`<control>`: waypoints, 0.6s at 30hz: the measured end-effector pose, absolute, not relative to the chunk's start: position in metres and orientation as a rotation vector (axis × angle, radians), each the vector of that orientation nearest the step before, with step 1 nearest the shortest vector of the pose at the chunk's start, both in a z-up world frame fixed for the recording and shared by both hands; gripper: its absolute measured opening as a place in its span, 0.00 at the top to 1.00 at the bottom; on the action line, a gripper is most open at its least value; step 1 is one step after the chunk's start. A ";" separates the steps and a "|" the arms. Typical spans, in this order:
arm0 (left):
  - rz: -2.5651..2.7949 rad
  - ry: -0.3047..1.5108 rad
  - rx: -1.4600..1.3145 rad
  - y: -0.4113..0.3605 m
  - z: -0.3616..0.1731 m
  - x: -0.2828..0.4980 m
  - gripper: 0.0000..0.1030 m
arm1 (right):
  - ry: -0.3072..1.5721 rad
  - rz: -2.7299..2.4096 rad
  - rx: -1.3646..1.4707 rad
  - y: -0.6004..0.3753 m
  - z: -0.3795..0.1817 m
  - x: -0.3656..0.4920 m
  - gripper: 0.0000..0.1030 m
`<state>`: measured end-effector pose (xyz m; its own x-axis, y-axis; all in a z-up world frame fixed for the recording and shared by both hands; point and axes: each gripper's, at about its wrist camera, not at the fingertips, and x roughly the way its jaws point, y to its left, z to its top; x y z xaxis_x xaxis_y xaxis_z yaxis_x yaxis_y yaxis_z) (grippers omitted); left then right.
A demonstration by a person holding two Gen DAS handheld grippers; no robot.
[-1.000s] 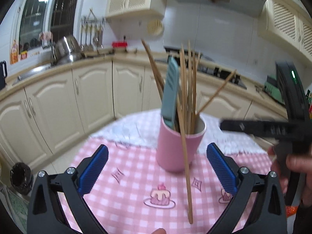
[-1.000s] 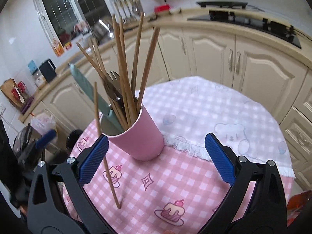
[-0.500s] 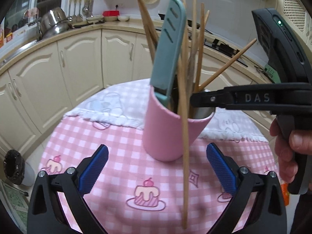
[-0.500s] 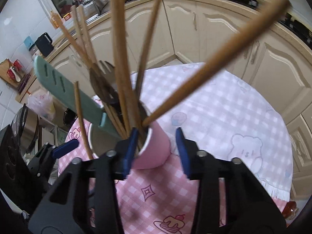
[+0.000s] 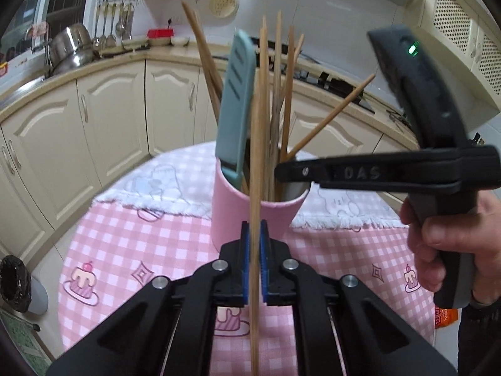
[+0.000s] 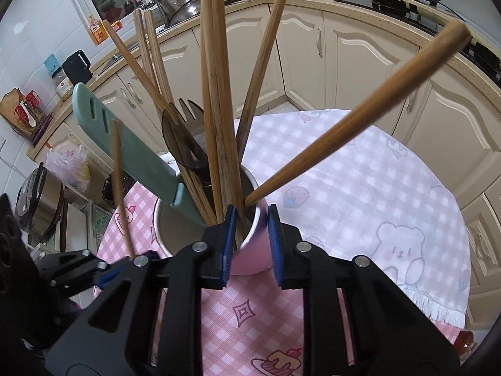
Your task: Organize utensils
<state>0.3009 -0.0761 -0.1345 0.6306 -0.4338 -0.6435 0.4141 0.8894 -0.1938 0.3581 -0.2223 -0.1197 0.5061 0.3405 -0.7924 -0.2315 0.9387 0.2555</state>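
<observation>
A pink cup (image 5: 250,216) stands on the pink checked tablecloth (image 5: 131,250). It holds several wooden chopsticks (image 5: 277,100), a teal sheathed knife (image 5: 236,103) and a dark fork (image 6: 188,144). My left gripper (image 5: 255,266) is shut on one upright wooden chopstick (image 5: 255,188) in front of the cup. My right gripper (image 6: 249,244) is shut on the cup's rim (image 6: 255,228), one finger inside the cup and one outside. It also shows in the left wrist view (image 5: 375,172), reaching in from the right.
A white bear-print cloth (image 6: 375,188) covers the far half of the round table. Cream kitchen cabinets (image 5: 109,119) curve behind, with pots (image 5: 69,50) and a stove (image 6: 400,0) on the counter. A rice cooker (image 6: 34,200) stands on the floor side at left.
My left gripper has shut on the chopstick that stood between its open fingers. My right gripper has narrowed onto the cup's rim and stays there.
</observation>
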 end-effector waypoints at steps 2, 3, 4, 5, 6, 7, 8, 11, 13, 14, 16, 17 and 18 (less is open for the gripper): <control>-0.491 0.710 -0.036 -0.072 -0.126 0.296 0.95 | 0.980 0.345 0.122 -0.223 -0.120 0.357 0.80; -0.494 0.689 -0.038 -0.070 -0.121 0.293 0.95 | 0.980 0.344 0.122 -0.223 -0.120 0.357 0.80; -0.497 0.657 -0.040 -0.068 -0.114 0.288 0.95 | 0.979 0.345 0.123 -0.223 -0.120 0.357 0.80; -0.503 0.624 -0.045 -0.065 -0.107 0.285 0.95 | 0.979 0.346 0.125 -0.224 -0.120 0.357 0.80; -0.509 0.595 -0.052 -0.064 -0.102 0.283 0.95 | 0.979 0.346 0.127 -0.224 -0.120 0.357 0.80; -0.516 0.552 -0.062 -0.061 -0.093 0.280 0.95 | 0.979 0.346 0.129 -0.224 -0.120 0.357 0.80; -0.521 0.493 -0.075 -0.058 -0.081 0.279 0.95 | 0.978 0.347 0.130 -0.225 -0.120 0.357 0.80; -0.537 0.338 -0.126 -0.055 -0.054 0.282 0.95 | 0.977 0.349 0.138 -0.226 -0.120 0.358 0.80; -0.545 0.249 -0.154 -0.055 -0.040 0.286 0.95 | 0.975 0.350 0.144 -0.227 -0.121 0.358 0.80; -0.548 0.212 -0.171 -0.057 -0.034 0.291 0.95 | 0.975 0.351 0.147 -0.228 -0.121 0.358 0.80; -0.539 0.156 -0.182 -0.062 -0.028 0.298 0.95 | 0.974 0.353 0.154 -0.229 -0.121 0.358 0.80; -0.531 0.135 -0.182 -0.065 -0.027 0.301 0.95 | 0.974 0.354 0.158 -0.230 -0.121 0.358 0.80; -0.531 0.124 -0.185 -0.068 -0.027 0.302 0.95 | 0.974 0.355 0.159 -0.230 -0.122 0.358 0.80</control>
<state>0.3022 -0.0679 -0.0265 0.8552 -0.5136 -0.0690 0.4914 0.8460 -0.2072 0.3582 -0.2297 -0.1216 0.5100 0.3638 -0.7795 -0.2226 0.9311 0.2889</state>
